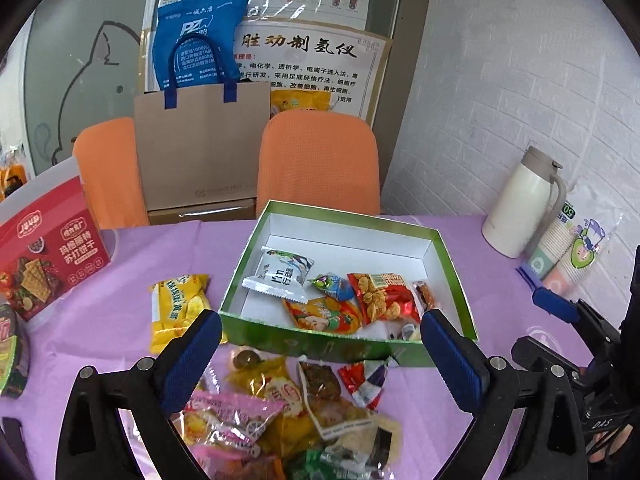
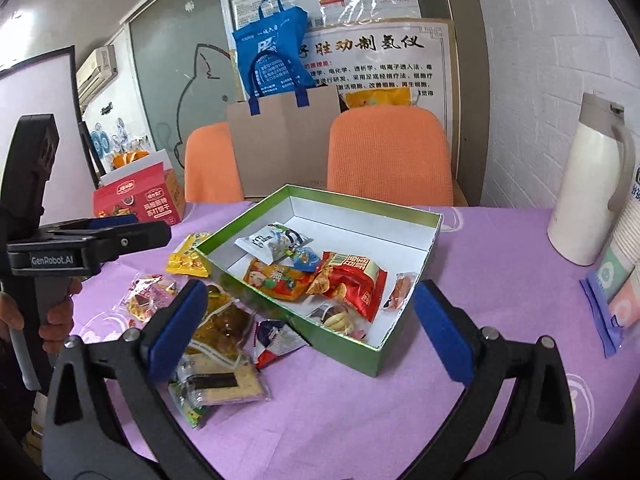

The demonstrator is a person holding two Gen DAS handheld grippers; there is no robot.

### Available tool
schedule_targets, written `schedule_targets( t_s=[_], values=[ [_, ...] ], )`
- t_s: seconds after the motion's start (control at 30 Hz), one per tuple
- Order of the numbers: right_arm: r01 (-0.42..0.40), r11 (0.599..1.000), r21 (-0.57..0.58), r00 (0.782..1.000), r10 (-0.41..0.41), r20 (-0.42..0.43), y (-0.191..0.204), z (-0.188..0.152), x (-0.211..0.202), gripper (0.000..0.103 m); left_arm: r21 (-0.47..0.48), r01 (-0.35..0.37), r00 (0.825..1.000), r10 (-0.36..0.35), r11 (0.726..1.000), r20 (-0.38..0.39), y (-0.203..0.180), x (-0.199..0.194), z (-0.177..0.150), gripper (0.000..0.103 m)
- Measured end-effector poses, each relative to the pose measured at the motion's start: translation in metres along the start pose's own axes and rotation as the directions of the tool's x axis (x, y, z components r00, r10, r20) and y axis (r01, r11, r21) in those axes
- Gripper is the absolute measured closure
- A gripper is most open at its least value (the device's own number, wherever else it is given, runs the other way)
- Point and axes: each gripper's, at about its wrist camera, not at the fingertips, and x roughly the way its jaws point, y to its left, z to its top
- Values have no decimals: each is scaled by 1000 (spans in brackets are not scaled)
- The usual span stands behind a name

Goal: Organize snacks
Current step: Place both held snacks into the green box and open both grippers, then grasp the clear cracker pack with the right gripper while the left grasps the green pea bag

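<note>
A green box (image 1: 352, 216) (image 2: 344, 354) with a white inside stands mid-table. In it lie a white packet (image 1: 280, 276) (image 2: 268, 242), a red packet (image 1: 384, 296) (image 2: 352, 280), an orange packet (image 1: 324, 316) and some small sweets. Loose snacks (image 1: 280, 412) (image 2: 216, 340) are piled on the cloth in front of the box, and a yellow packet (image 1: 178, 304) (image 2: 188, 256) lies at its left. My left gripper (image 1: 320, 320) (image 2: 112, 224) hovers open above the pile. My right gripper (image 2: 312, 292) (image 1: 556, 306) is open too, near the box's front corner, holding nothing.
On the left stands a red cracker box (image 1: 48, 256) (image 2: 136, 204). At the right are a white thermos (image 1: 520, 204) (image 2: 588, 184) and a sleeve of paper cups (image 1: 572, 252). Behind the table are orange chairs (image 1: 320, 160) and a brown paper bag (image 1: 200, 144). A hand (image 2: 56, 320) grips the left tool.
</note>
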Motion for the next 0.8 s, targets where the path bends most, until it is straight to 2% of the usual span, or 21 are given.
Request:
schedule_targets(
  t_s=[0.07,0.17,0.3,0.5,0.57,0.73,0.77,0.8],
  values=[
    [4,999,-48,1000,-5,-12,11,-8,-11,1,11,-34,999,34,999,-7,4,-19,-11,2],
    [-32,996,-89,998,27,-61,24,-22,-17,1,3,-71,997,70,998,30,18,-47,-34,2],
    [-82,987,-139,985,60,-159,41,-45,-5,1,-58,-98,994,101,993,51,43,-72,-67,2],
    [-154,981,-117,958,119,-259,67,-67,24,1,-121,-125,992,128,985,12,68,-80,-121,2],
    [-153,980,-127,956,114,-271,74,-71,35,2,-137,-126,992,126,983,-11,73,-79,-137,2],
    [-105,965,-242,964,39,-262,99,-79,64,26,-215,-95,995,87,972,-47,85,-75,-167,2],
    [-105,962,-253,961,32,-274,100,-81,70,29,-219,-88,996,78,972,-53,85,-74,-169,2],
    [-105,962,-254,956,28,-292,101,-82,76,37,-215,-81,996,70,973,-60,85,-73,-171,2]
  ],
)
